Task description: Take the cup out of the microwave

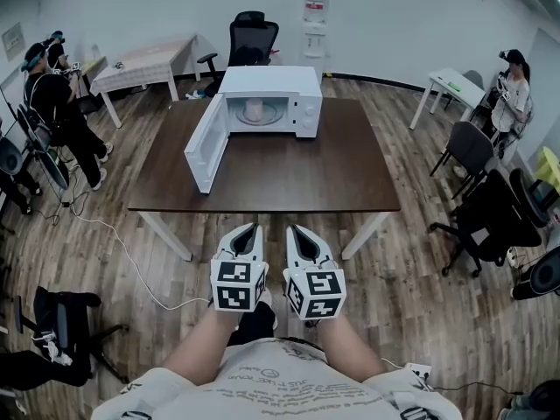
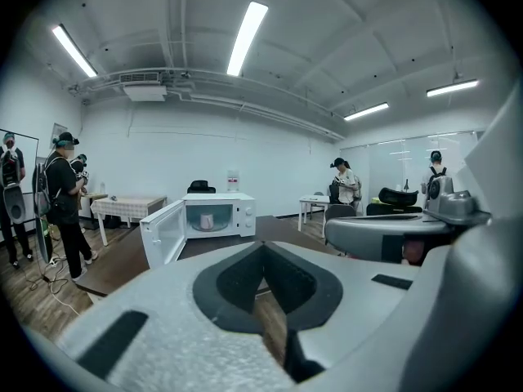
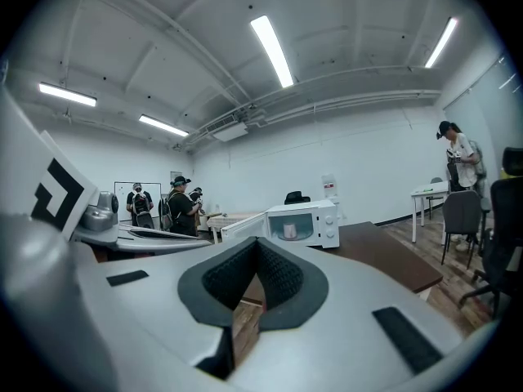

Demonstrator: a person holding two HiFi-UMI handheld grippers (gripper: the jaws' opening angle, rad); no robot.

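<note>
Dark table at frame centre carries the microwave, its door swung wide and the cup inside. Left gripper and right gripper hover low, jaws pinched together, empty. Best to open one before reaching straight in.

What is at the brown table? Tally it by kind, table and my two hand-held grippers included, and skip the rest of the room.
Table: 1
Microwave: 1
Cup: 1
Hand-held gripper: 2, left and right
Total: 5
</note>
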